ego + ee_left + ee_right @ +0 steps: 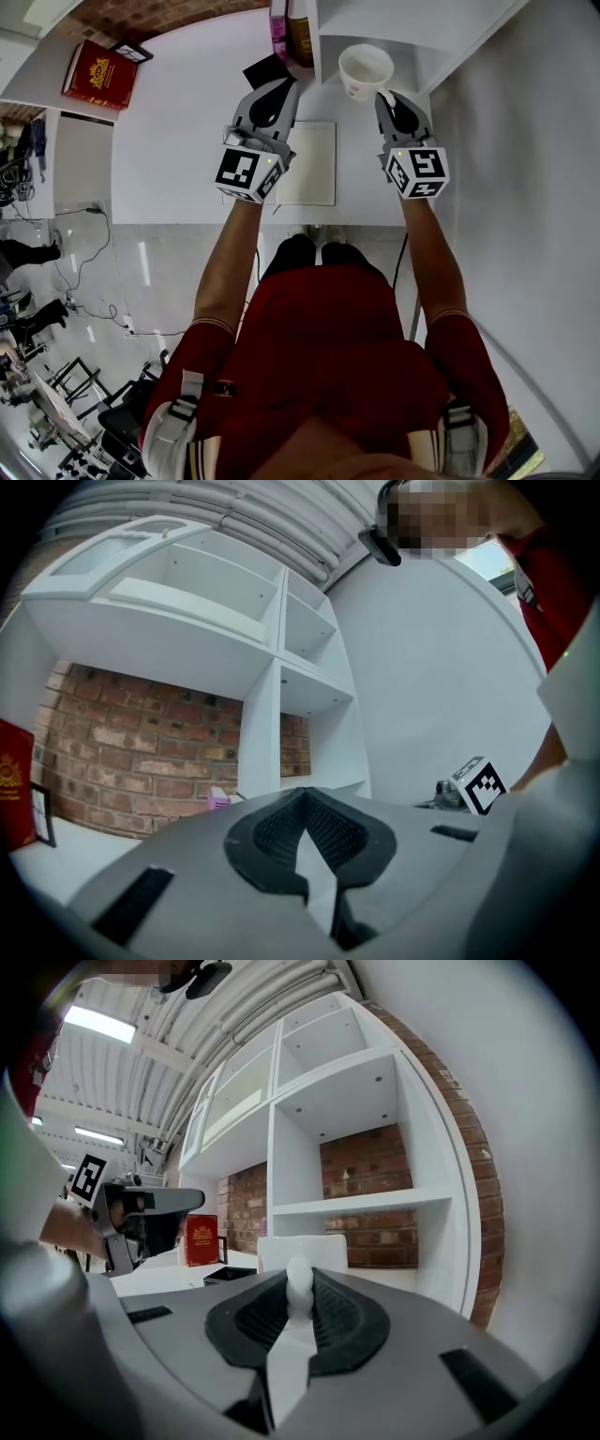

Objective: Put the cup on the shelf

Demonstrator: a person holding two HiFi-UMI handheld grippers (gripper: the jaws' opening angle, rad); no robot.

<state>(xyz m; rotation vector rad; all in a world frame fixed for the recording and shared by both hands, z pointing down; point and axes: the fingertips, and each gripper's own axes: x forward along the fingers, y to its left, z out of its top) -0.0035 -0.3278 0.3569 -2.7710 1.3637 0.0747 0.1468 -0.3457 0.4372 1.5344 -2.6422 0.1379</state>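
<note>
A white cup [366, 67] hangs upright over the white table's far right corner, just in front of the white shelf [412, 28]. My right gripper [382, 94] is shut on its near rim. In the right gripper view the rim sits pinched between the pads at my right gripper [298, 1283], with the cup's wall [323, 1246] rising behind them and the shelf's open compartments [356, 1206] straight ahead. My left gripper [289, 84] hovers to the left of the cup, shut with nothing in it. Its tips meet in the left gripper view [302, 794].
A white sheet [309, 164] lies on the table [178, 122] between the grippers. A black item [265, 70], a pink box [278, 28] and a brown bottle [300, 33] stand beside the shelf's left wall. A red book [101, 73] lies far left.
</note>
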